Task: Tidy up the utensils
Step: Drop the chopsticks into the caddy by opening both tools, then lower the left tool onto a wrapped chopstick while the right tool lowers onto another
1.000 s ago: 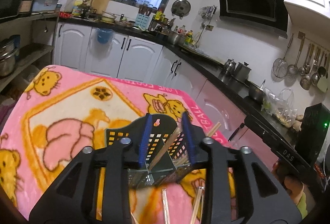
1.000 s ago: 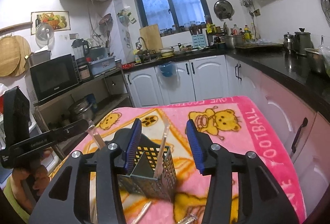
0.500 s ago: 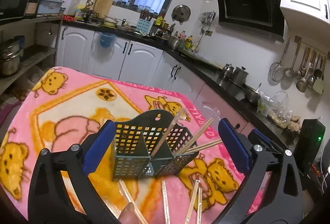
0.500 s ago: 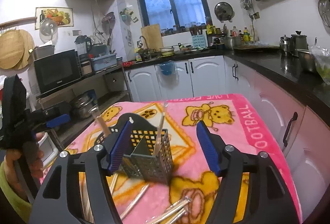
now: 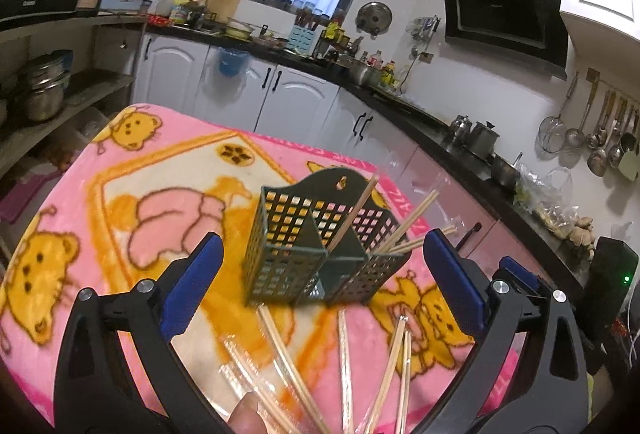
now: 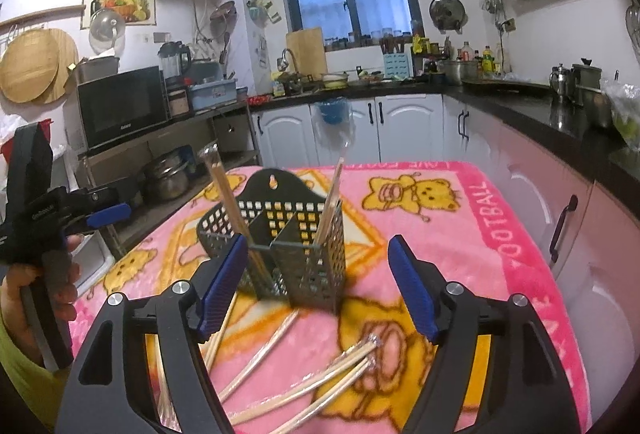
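- The dark perforated holder stands upright on the pink cartoon blanket; every place below is given from this holder.
- Inside the holder, thin partitions split it into compartments, and several wooden chopsticks lean in them, their tips rising above the rim.
- In the right wrist view the holder shows one pair of sticks slanting up in the left compartment and one more leaning in the right compartment.
- Just in front of the holder, loose chopsticks in clear wrappers lie scattered on the blanket, some crossing one another.
- In the right wrist view those loose sticks lie in front of the holder, a few with crumpled wrapper ends.
- The left claw sits on the near side of the holder, its blue pads spread very wide to either side, touching nothing and holding nothing.
- The right claw is also on the near side of the holder; its jaws are opening, the holder shows between the pads but neither pad presses on it.
- A hand gripping the left claw's handle appears to the left of the holder in the right wrist view.
- Behind the holder run white kitchen cabinets under a dark counter.
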Tool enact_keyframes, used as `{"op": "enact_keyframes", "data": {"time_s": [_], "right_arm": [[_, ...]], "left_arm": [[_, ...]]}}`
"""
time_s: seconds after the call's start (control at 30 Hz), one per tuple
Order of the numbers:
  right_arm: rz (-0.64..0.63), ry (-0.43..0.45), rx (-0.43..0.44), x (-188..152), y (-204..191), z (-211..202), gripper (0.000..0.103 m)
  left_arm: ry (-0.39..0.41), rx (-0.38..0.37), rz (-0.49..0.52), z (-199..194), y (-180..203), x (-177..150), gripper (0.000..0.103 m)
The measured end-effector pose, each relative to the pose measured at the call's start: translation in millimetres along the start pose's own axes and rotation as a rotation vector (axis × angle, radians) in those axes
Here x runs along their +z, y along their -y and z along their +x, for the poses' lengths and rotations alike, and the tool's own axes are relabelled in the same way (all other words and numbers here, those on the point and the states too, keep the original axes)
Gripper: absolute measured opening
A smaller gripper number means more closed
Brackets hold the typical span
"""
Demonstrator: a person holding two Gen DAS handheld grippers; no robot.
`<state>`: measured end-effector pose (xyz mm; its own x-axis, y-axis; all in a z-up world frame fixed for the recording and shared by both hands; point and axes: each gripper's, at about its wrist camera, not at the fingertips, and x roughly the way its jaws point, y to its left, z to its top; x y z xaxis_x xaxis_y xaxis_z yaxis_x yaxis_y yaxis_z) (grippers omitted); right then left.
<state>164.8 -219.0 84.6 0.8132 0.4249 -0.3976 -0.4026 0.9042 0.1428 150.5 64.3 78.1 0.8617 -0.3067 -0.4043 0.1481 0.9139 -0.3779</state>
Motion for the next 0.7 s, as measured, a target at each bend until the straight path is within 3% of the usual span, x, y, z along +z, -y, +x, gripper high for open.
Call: {"op": "enact_keyframes", "data": {"time_s": [0.7], "right_arm": [[-0.044,-0.100,0.031,-30,-25,12,0.070]], "left_arm": [[-0.053,0.055,-0.078,-15,-33,-41,0.092]]}}
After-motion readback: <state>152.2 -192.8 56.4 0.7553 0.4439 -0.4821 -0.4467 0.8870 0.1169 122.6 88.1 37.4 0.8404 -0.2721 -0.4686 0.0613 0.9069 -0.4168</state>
